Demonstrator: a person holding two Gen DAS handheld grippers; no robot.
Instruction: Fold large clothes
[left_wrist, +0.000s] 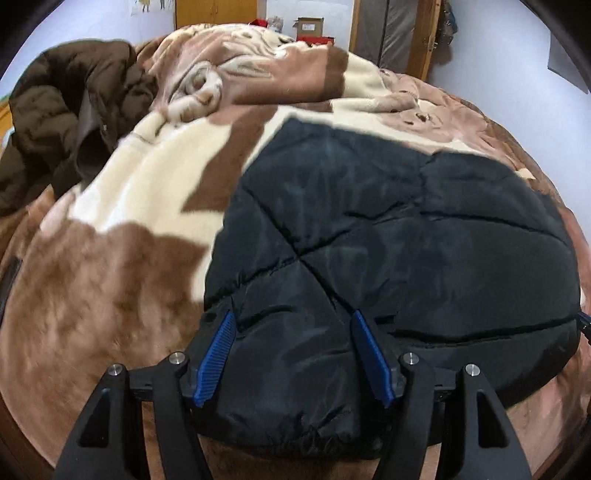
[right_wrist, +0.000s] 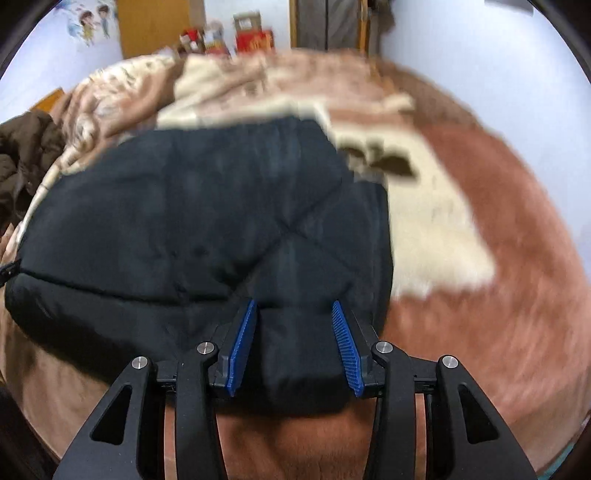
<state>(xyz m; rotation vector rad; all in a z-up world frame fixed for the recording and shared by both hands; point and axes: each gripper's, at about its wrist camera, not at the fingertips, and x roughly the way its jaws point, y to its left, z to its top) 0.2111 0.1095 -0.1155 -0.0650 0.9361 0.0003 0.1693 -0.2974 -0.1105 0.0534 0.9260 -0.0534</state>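
Left gripper (left_wrist: 293, 317) pinching black quilted jacket (left_wrist: 406, 229) (near edge), right gripper (right_wrist: 293, 306) likewise, patterned blanket (left_wrist: 122, 266) beneath

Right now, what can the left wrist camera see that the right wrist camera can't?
Only the left wrist view shows the brown jacket nearly whole, heaped beyond the blanket's cream patch.
Only the right wrist view shows cartoon stickers on the wall.
Both show the black quilted jacket on the brown-and-cream blanket, a puffy edge bulging between each tool's blue pads: left tool, right tool.
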